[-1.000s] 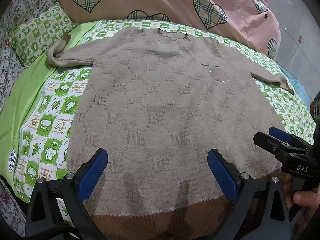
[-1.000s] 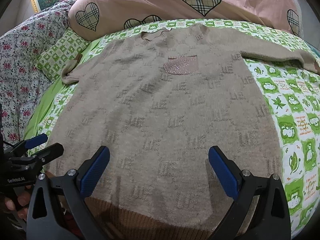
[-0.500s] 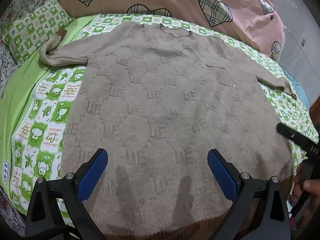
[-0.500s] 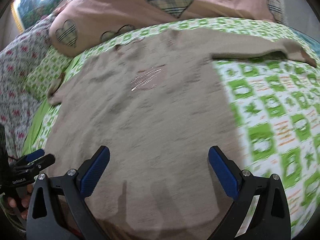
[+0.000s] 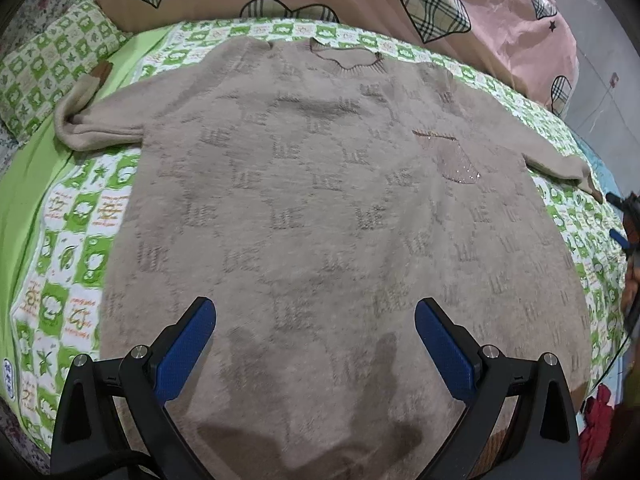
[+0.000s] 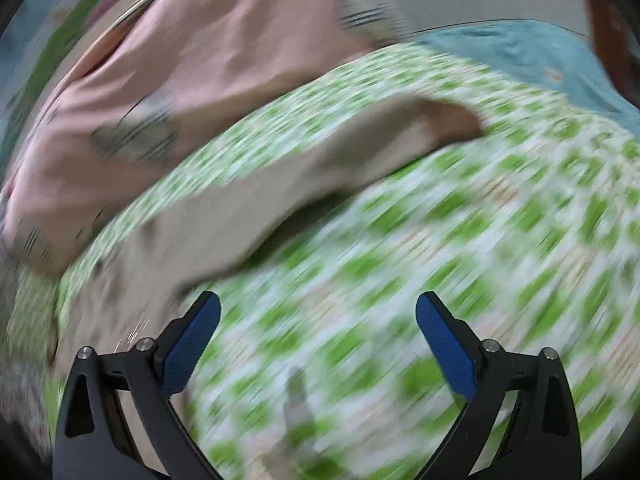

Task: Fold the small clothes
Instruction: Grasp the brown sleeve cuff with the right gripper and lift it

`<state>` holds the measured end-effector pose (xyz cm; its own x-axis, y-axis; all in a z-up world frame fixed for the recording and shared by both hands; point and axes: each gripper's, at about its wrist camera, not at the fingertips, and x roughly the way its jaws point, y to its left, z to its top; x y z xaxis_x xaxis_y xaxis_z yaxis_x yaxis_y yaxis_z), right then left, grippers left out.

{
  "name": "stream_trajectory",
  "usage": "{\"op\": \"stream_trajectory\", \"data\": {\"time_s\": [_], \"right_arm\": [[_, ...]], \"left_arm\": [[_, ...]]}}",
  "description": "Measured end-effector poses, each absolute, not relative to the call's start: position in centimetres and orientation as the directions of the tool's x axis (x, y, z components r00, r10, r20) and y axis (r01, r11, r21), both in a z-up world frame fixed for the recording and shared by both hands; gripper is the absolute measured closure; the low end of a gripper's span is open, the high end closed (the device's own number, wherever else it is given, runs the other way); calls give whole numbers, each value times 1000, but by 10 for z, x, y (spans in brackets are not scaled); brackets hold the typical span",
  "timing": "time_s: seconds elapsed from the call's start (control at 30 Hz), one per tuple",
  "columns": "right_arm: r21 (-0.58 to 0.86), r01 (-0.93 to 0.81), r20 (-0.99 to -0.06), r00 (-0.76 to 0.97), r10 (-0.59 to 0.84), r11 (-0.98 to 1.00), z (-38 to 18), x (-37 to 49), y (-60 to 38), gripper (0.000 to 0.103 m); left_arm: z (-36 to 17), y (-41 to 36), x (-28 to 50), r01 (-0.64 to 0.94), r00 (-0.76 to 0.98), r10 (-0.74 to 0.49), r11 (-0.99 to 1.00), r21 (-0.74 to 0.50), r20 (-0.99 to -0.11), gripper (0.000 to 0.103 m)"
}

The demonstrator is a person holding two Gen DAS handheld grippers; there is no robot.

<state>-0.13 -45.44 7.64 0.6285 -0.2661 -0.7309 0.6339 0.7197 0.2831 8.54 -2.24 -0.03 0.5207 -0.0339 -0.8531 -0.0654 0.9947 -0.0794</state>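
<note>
The right gripper (image 6: 318, 332), fingers spread wide and empty, is facing the sweater's sleeve (image 6: 320, 164), lying lengthwise ahead; the left gripper (image 5: 316, 334), equally open, is hovering over the sweater (image 5: 320, 220).

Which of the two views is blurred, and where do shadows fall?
Right wrist view: heavy motion blur smears the sheet and sleeve. Left wrist view: sharp, with fisheye bending at the edges; dark finger shadows lie on the sweater near the left gripper.
</note>
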Motion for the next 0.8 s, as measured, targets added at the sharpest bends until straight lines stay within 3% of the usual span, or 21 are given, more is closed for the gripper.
{"op": "stream_trajectory", "data": {"time_s": [0.23,0.4,0.53,0.8], "right_arm": [[282,778,-724,556,-408,561,83,16,-577,27],[333,807,-756,538,-373,488,64,31,-623,44],[336,784,-744,561,-364,521,68,42,-631,92],[296,605,-647,696,-311,739,128,73,-546,93]], "left_arm": [[-13,-31,104,-66,481,-29,995,-69,-876,3],[-18,-38,113,-59,469,-40,995,-77,-882,3],[-20,-42,115,-45,463,-48,996,-78,-885,3],[-20,-34,107,-49,476,-80,992,-118,-876,3]]}}
